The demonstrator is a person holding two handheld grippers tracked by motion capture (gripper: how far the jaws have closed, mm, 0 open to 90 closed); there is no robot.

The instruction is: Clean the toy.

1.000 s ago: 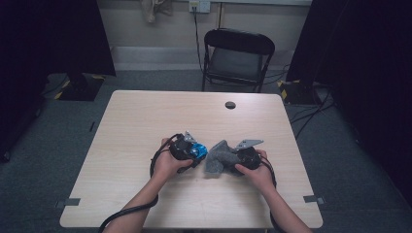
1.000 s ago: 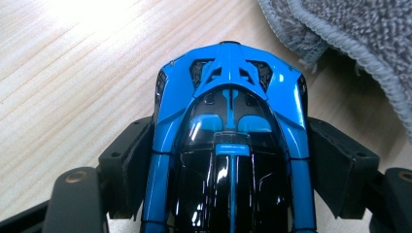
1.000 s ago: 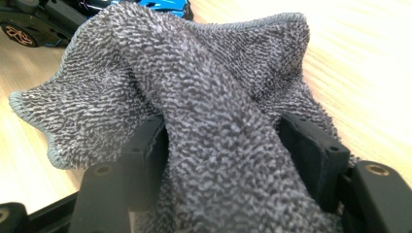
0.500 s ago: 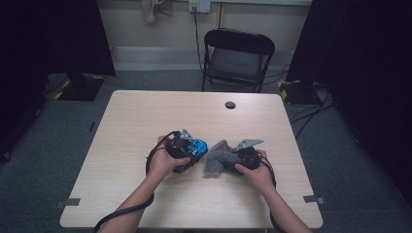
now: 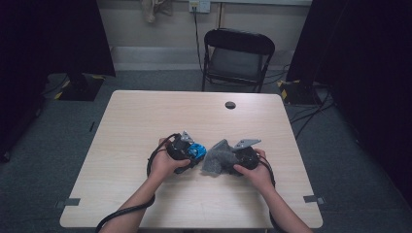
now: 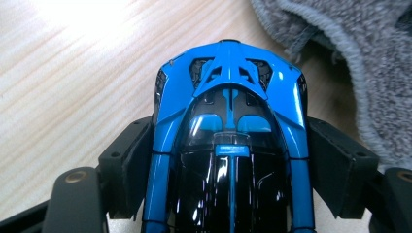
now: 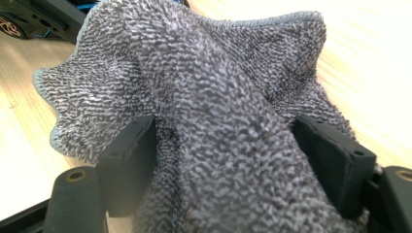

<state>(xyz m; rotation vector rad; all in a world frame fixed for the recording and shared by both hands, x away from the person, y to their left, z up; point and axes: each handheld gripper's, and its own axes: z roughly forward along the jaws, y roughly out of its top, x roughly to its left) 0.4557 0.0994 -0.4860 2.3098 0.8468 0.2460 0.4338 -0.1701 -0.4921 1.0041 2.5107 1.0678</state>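
Note:
A glossy blue and black toy car (image 6: pixel 228 87) sits nose-out between the jaws of my left gripper (image 6: pixel 231 145), whose pads press on both its sides. In the high view the car (image 5: pixel 197 150) and left gripper (image 5: pixel 190 153) rest low over the table, near its middle front. Just to the right, my right gripper (image 5: pixel 228 162) has a bunched grey terry cloth (image 5: pixel 217 156) between its jaws. Up close the cloth (image 7: pixel 204 73) bulges between the right gripper (image 7: pixel 226 145) pads and touches both. Those jaws have just been opening. The cloth's edge lies next to the car's nose.
The light wooden table (image 5: pixel 145 121) has a small black round cap (image 5: pixel 230 105) near its far edge. A black folding chair (image 5: pixel 238 53) stands behind the table. Cables trail from both grippers toward the near edge.
The left forearm has shifted slightly left. Both grippers, the car and the cloth stay in about the same spot.

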